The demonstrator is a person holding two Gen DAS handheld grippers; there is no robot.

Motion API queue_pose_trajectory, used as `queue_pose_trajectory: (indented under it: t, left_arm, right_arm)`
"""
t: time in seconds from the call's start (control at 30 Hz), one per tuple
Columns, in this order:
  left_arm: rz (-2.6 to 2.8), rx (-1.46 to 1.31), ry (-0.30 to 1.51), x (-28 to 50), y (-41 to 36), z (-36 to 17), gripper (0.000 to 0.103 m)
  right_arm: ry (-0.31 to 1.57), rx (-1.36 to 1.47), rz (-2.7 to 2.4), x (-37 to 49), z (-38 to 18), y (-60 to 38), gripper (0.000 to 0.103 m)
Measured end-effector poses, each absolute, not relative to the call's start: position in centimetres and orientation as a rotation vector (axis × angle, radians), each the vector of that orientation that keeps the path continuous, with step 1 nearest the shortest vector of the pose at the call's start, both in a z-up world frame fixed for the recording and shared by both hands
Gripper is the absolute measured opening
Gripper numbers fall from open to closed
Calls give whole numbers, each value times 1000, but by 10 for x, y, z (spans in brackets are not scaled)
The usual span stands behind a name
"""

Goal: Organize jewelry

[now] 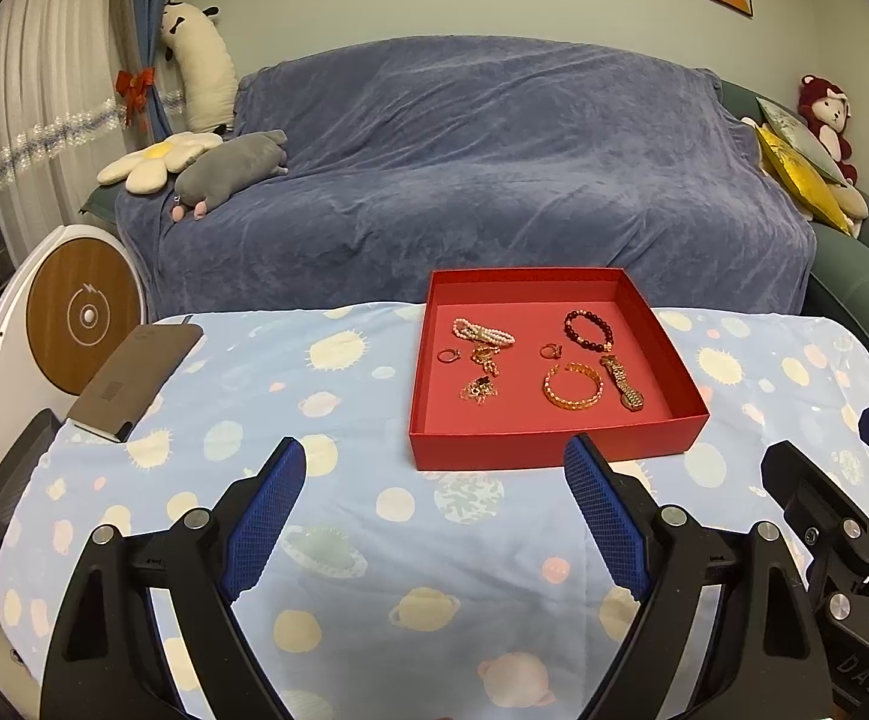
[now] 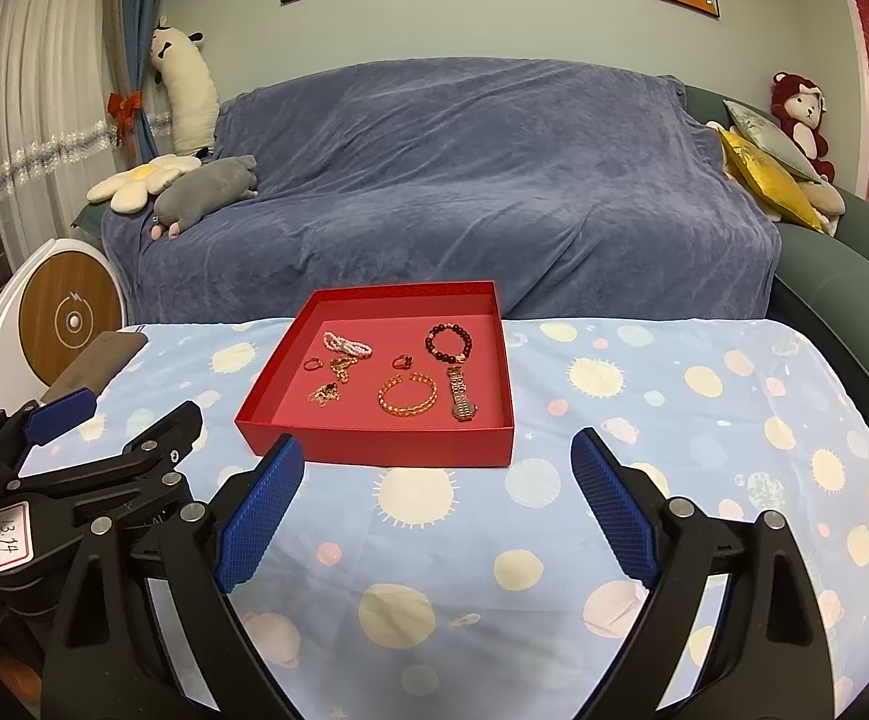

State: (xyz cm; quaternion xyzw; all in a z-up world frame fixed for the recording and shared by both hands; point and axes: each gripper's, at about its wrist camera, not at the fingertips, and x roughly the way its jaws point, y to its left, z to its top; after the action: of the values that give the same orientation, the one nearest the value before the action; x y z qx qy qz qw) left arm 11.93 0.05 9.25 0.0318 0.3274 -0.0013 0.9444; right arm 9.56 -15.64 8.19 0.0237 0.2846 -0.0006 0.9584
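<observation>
A shallow red tray stands on the table and holds jewelry: a pearl bracelet, a dark bead bracelet, a gold bangle, a watch, two rings and gold chains. My left gripper is open and empty, just in front of the tray. My right gripper is open and empty, in front of the tray's right half.
The table carries a light blue planet-print cloth. A brown flat device lies at its far left edge. A sofa under a blue cover stands behind the table, with plush toys at both ends.
</observation>
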Motion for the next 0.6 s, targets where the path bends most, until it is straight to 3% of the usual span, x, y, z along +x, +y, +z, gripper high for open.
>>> queue_pose_trajectory:
  t: [0.6]
  left_arm:
    - [17,79,647,111,-1,90,85]
  right_arm:
    - [569,-23,-8,91,82,-148,88]
